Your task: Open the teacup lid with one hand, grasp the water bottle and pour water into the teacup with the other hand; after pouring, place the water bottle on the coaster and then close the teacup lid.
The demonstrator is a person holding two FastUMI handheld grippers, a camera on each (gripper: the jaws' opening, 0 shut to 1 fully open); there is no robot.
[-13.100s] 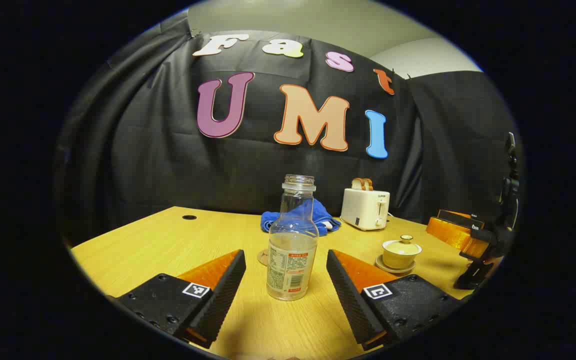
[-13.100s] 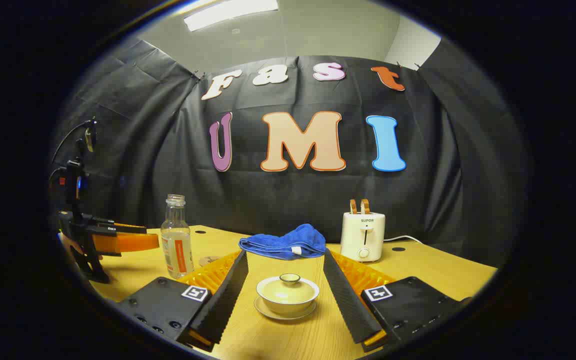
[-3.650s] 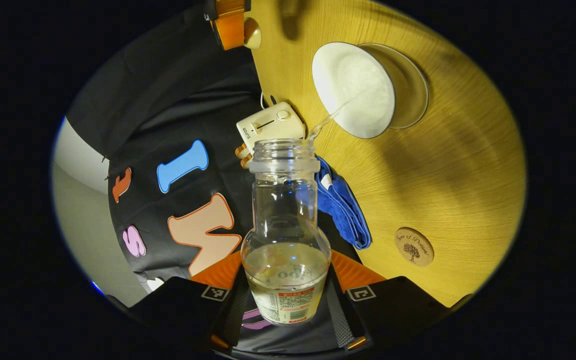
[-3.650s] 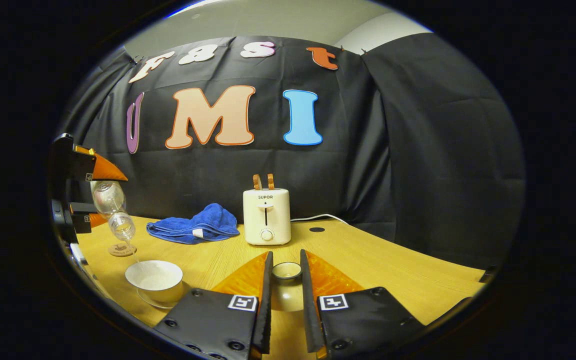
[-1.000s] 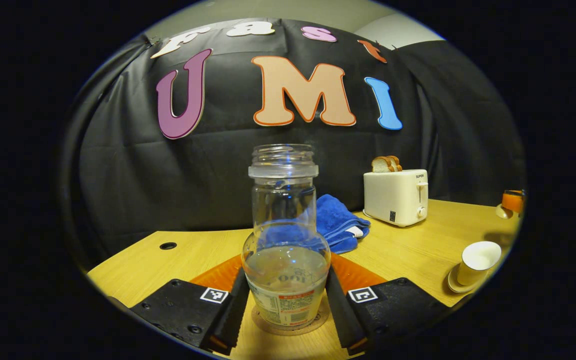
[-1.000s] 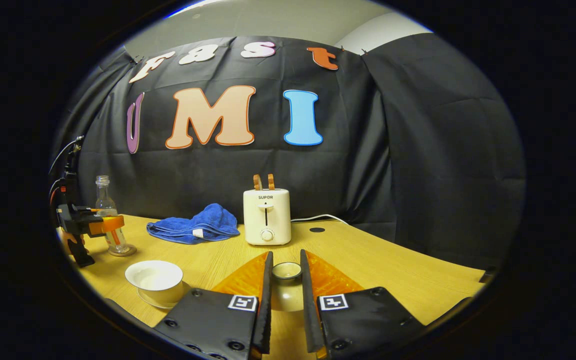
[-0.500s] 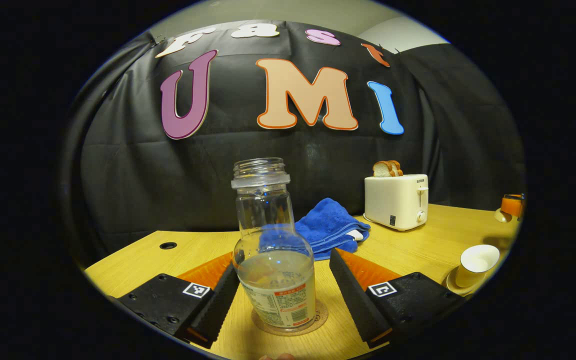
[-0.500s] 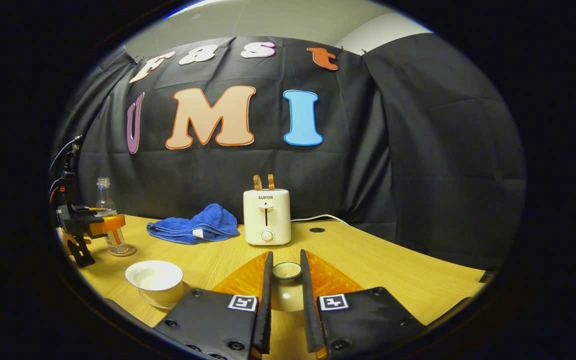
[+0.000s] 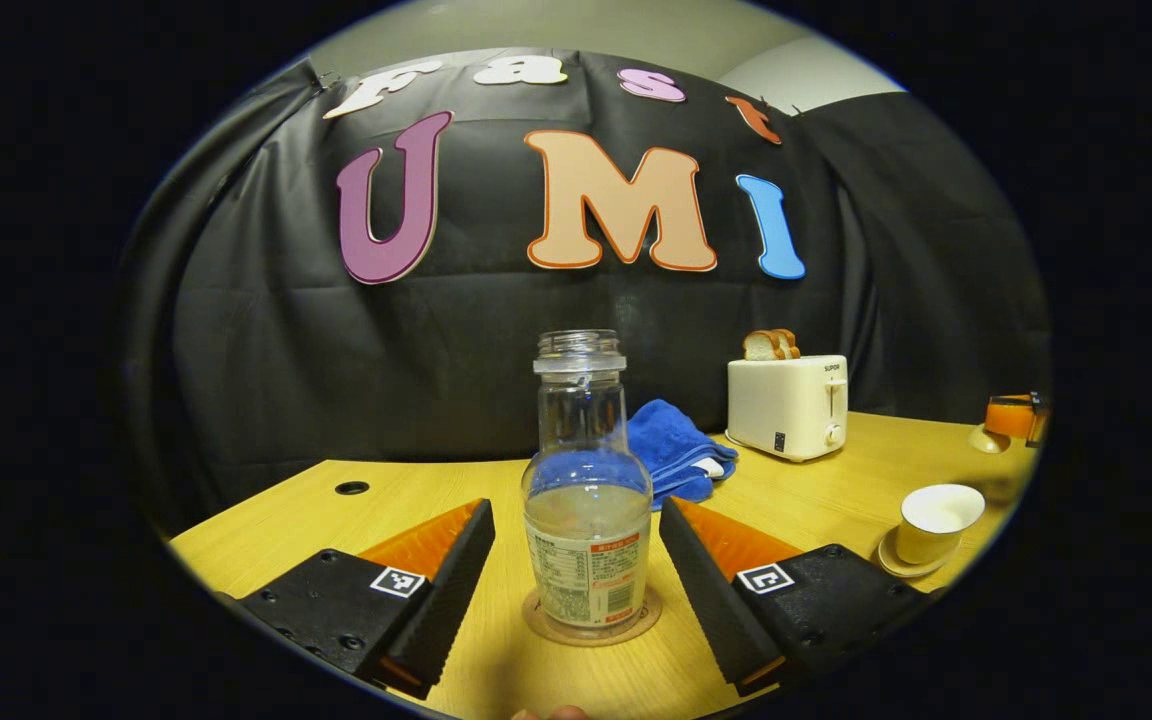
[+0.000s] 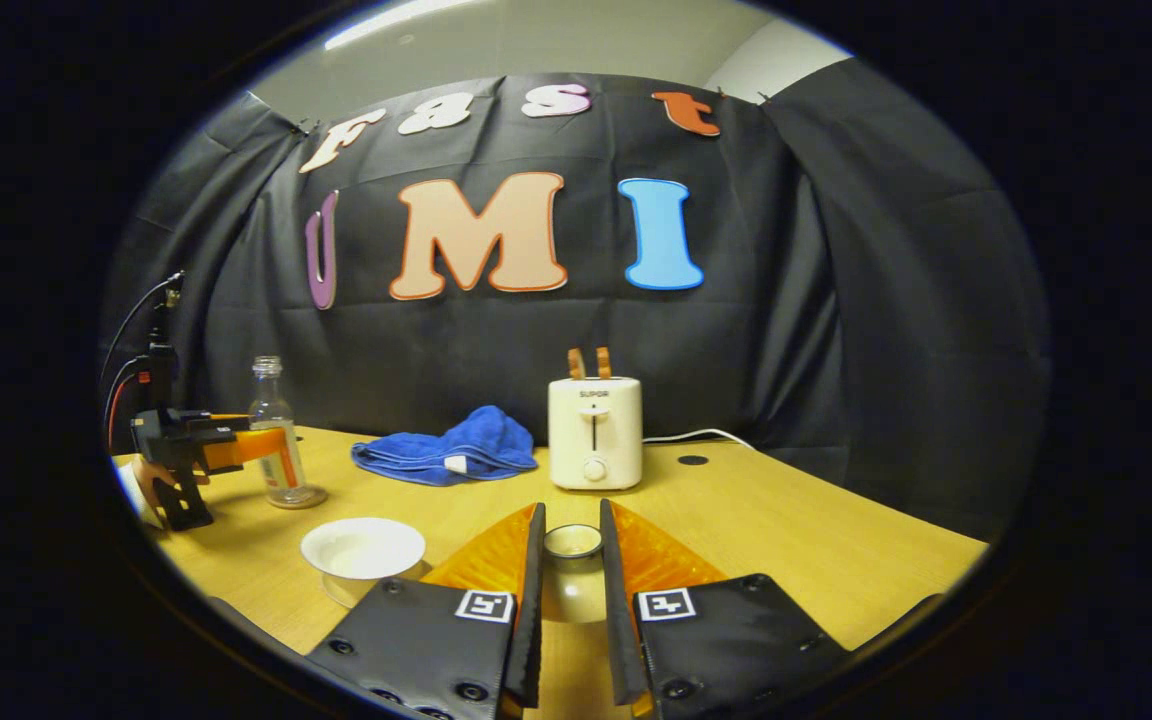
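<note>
Table (image 9: 836, 500): wooden. Toaster (image 10: 594, 432) and blue towel (image 10: 456, 448) at the rear. Water bottle (image 9: 586, 520): upright on coaster (image 9: 591, 628), between spread fingers of left hand-held gripper (image 9: 576, 570), untouched. Teacup (image 10: 363, 552): uncovered, on saucer, near bottle. Lid (image 10: 573, 560): pinched by knob in right hand-held gripper (image 10: 568, 570), off the cup.

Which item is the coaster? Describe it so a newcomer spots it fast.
Start at the wooden table and find the clear water bottle between the open left claw's fingers. The coaster is the flat round disc directly under that bottle. Unlike the teacup's saucer, it is brown and thin.
</note>
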